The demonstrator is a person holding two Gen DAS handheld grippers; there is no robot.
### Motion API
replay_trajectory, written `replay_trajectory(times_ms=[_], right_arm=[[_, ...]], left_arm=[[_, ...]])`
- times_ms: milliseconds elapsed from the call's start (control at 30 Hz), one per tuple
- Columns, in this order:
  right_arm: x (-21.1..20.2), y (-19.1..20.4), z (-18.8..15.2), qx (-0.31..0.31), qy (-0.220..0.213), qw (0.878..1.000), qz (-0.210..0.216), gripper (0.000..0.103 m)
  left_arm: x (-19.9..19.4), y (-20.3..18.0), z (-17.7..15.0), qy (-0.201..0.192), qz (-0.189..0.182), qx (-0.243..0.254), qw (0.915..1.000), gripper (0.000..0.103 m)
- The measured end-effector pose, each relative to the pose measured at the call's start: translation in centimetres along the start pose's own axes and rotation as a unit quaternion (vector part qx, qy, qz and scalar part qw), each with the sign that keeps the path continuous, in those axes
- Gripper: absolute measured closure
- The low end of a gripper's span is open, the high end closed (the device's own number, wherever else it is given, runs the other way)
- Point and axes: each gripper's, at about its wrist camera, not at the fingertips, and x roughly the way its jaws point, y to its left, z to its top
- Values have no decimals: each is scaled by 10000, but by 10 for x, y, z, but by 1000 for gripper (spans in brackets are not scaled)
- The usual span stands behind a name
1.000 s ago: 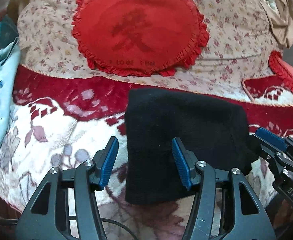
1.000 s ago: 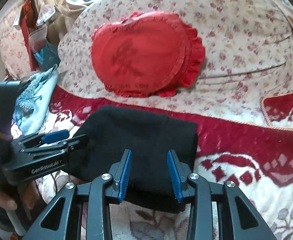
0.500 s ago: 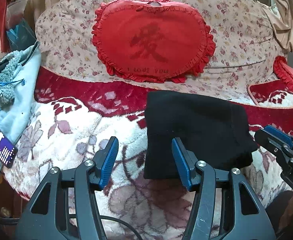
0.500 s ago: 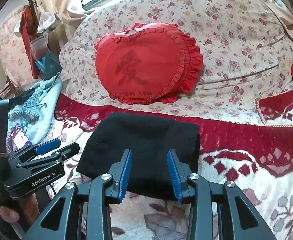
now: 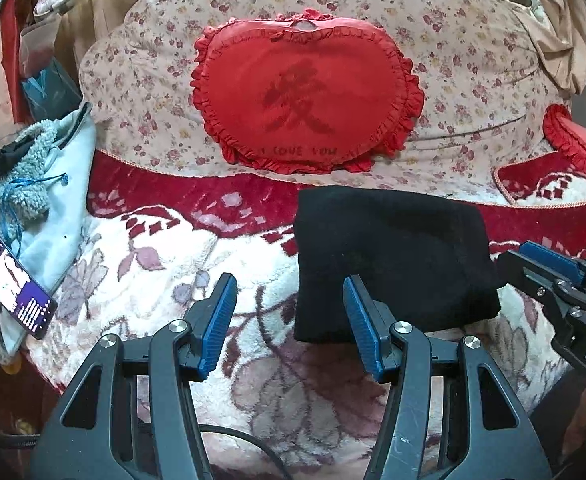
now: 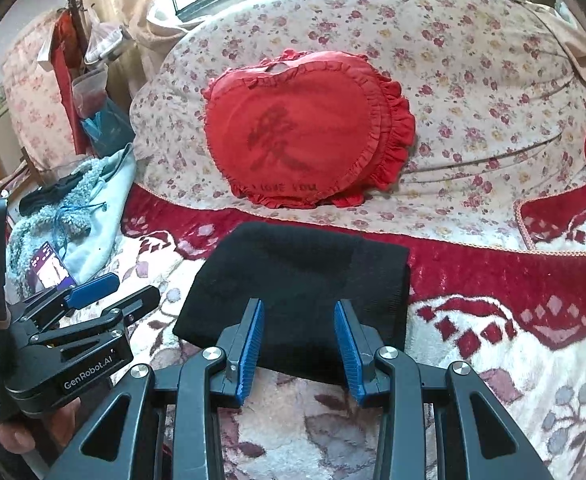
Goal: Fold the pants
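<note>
The black pants (image 5: 389,260) lie folded into a compact rectangle on the floral blanket (image 5: 173,280); the right wrist view shows the same bundle of pants (image 6: 301,280). My left gripper (image 5: 289,300) hovers open above the blanket, just left of the bundle's near left corner, with nothing between its blue pads. My right gripper (image 6: 299,332) hangs open over the bundle's near edge, its pads apart and not pressing the cloth. Each gripper shows in the other's view: the right gripper (image 5: 549,276) at the right edge, the left gripper (image 6: 93,300) at the left, held by a hand (image 6: 17,436).
A red heart cushion (image 5: 305,100) leans on the flowered sofa back (image 5: 473,80). A pale blue fleecy garment (image 5: 41,208) and a lit phone (image 5: 15,286) lie at the left. A second red cushion (image 5: 573,140) sits at the right. A cable (image 5: 229,436) trails below my left gripper.
Both grippers have drawn back and risen from the folded pants, so the bundle looks smaller and farther. The left gripper shifted left off the cloth. The pants stayed still.
</note>
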Motion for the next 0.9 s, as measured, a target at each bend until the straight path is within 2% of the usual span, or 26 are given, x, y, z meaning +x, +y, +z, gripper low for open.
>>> replay_trajectory(times_ms=[900], right_arm=[[2, 6, 1, -11, 83, 9999, 61, 67]], left_arm=[[-8, -8, 2, -37, -88, -7, 10000, 49]])
